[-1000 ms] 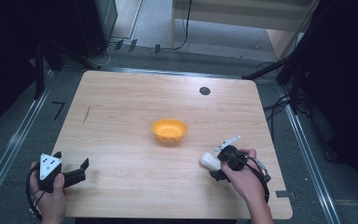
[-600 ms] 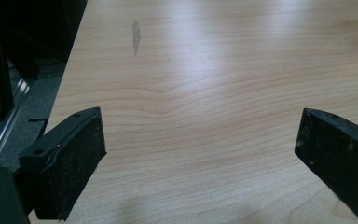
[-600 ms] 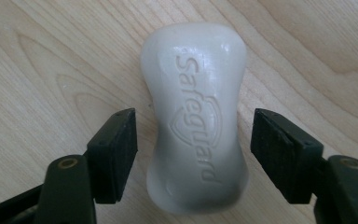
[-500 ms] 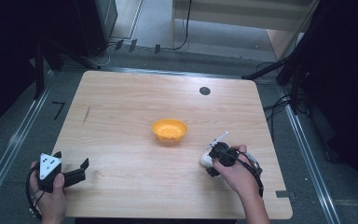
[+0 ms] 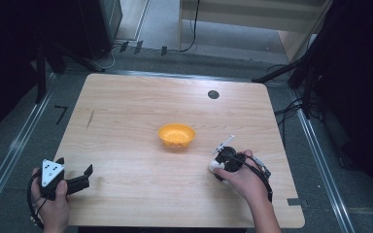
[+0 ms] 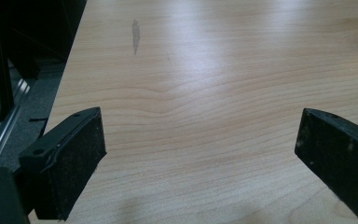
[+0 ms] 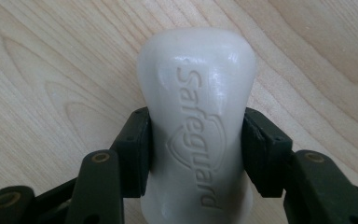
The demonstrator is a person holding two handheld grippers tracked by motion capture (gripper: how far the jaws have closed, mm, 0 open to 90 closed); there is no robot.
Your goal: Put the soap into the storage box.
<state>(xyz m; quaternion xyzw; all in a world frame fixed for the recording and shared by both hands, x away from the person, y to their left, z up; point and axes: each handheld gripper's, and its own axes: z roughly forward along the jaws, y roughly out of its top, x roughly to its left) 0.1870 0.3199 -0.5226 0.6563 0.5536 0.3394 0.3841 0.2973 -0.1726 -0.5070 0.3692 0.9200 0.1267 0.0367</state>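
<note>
Right gripper clamped on soap bar, lift pending

So I had the right gripper (image 7: 196, 140) clamped on the white moulded soap bar (image 7: 196, 112); its jaws had just been closing and both pads pressed the bar's waist, one on each flank. In the high view the bar (image 5: 215, 166) lay flat on the pale wooden table (image 5: 126, 121), near the right front edge, a little way from the small orange plastic bowl (image 5: 176, 135) at the centre. My left gripper (image 5: 80, 180) sat idle at the left front corner, jaws spread wide over bare wood with nothing between them.

To do this step well I judged: keep the squeeze steady, since soap is slick and the bar is rounded; lift straight up before any sideways travel; keep the bar level so it can't slide out lengthwise. The grip sat around mid-length, which looked balanced enough. The bowl seemed the likely target, so a low, slow carry would be safest.

Readable writing: "Safeguard" embossed along the bar's top face, over a shield-like outline. No other text legible.
</note>
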